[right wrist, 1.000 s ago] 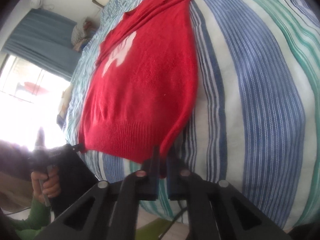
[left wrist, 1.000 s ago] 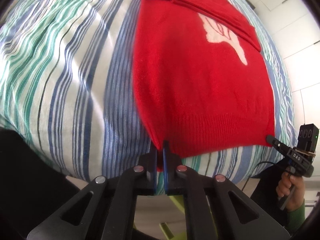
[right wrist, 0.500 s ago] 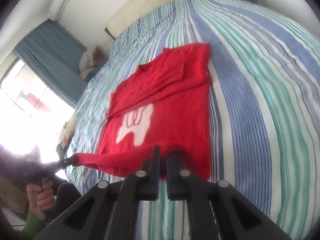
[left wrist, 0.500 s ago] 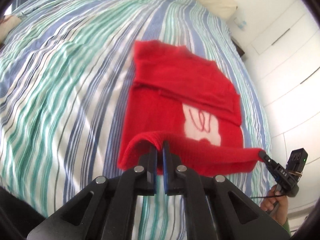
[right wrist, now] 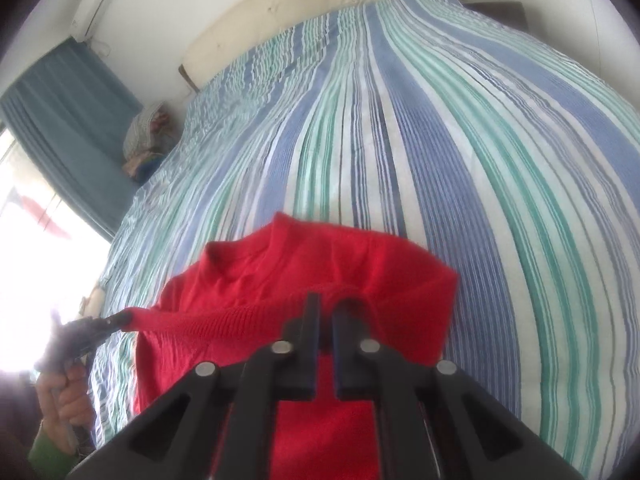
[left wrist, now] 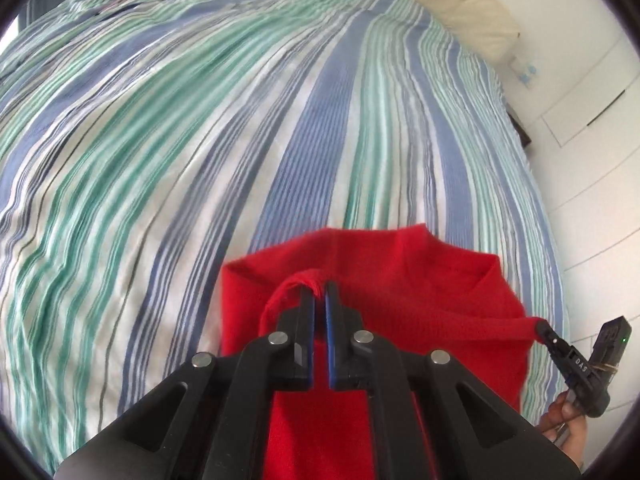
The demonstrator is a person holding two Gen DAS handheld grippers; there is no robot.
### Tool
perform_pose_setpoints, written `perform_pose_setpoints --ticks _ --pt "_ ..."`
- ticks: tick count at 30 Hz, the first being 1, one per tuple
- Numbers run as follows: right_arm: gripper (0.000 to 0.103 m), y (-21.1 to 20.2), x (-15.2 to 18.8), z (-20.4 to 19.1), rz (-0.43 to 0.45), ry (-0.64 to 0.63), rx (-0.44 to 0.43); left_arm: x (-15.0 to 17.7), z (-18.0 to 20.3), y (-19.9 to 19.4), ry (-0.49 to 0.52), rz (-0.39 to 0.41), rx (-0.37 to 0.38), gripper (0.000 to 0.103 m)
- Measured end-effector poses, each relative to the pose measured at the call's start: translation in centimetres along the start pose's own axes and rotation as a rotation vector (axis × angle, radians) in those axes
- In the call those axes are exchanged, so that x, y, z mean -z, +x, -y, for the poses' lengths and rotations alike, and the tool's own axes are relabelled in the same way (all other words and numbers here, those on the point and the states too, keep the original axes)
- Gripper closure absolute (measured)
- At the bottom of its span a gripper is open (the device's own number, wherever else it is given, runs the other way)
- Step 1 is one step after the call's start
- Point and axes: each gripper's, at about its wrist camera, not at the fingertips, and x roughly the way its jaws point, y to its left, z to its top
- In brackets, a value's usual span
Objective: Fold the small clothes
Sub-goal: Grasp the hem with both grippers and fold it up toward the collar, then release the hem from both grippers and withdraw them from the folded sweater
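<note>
Gripping red sweater (left wrist: pixel 400 280) hem: left gripper (left wrist: pixel 319 294), right gripper (right wrist: pixel 327 307); over striped bed (left wrist: pixel 200 140).

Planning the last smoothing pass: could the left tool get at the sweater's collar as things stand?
Probably not freely: the left tool is shut on the hem of the red sweater; the collar lies uncovered just ahead.

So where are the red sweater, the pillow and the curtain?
Red sweater (left wrist: pixel 400 268): left wrist view, upper body near the collar.
Pillow (left wrist: pixel 452 4): left wrist view, its middle.
Curtain (right wrist: pixel 76 120): right wrist view, middle folds.
</note>
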Motion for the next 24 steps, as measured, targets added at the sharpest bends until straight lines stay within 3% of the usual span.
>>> perform_pose_setpoints --ticks 3,4,5,7,8,9,11,13,16,19,21,22,24 --pt "0.098 2.9 -2.3 1.0 -0.004 0.024 0.005 -1.9 0.2 3.1 -0.002 -0.015 -0.047 0.096" --pt "0.098 3.7 -2.7 1.3 -0.004 0.036 0.0 -2.3 0.1 4.0 -0.008 -0.016 -0.074 0.087" --pt "0.098 4.6 -3.0 1.5 -0.01 0.05 -0.01 -2.7 -0.1 4.5 -0.016 -0.016 -0.108 0.068" --pt "0.089 6.0 -3.3 2.0 -0.021 0.078 -0.018 -3.4 -0.6 4.4 -0.036 0.008 -0.15 0.043" --pt "0.084 6.1 -3.3 2.2 -0.016 0.084 -0.017 -3.5 -1.0 3.8 -0.044 0.027 -0.143 0.037" --pt "0.082 5.9 -3.3 2.3 -0.005 0.084 -0.023 -3.6 -1.4 3.1 -0.048 0.044 -0.121 0.036" --pt "0.06 4.9 -3.3 2.2 0.027 0.061 -0.008 -3.4 -2.0 1.4 -0.04 0.073 -0.102 0.036" --pt "0.058 3.3 -3.0 1.7 0.05 0.007 0.001 -2.2 -2.1 -0.5 -0.006 0.105 -0.106 0.036" --pt "0.058 1.0 -1.7 0.1 0.021 -0.104 -0.037 1.5 -1.1 -3.4 0.106 0.13 -0.053 0.032" --pt "0.058 -0.7 1.8 -3.1 -0.081 -0.291 -0.137 6.9 0.5 -4.1 0.274 0.107 -0.035 0.015" --pt "0.058 -1.0 5.5 -4.2 -0.184 -0.383 -0.193 9.8 0.9 -2.2 0.372 0.05 -0.1 0.013" --pt "0.058 -0.8 7.4 -4.1 -0.239 -0.414 -0.191 10.9 0.6 -1.1 0.395 0.014 -0.155 0.013" --pt "0.058 -0.1 10.7 -2.5 -0.31 -0.466 -0.065 11.7 -0.9 -0.7 0.359 -0.016 -0.186 0.014"
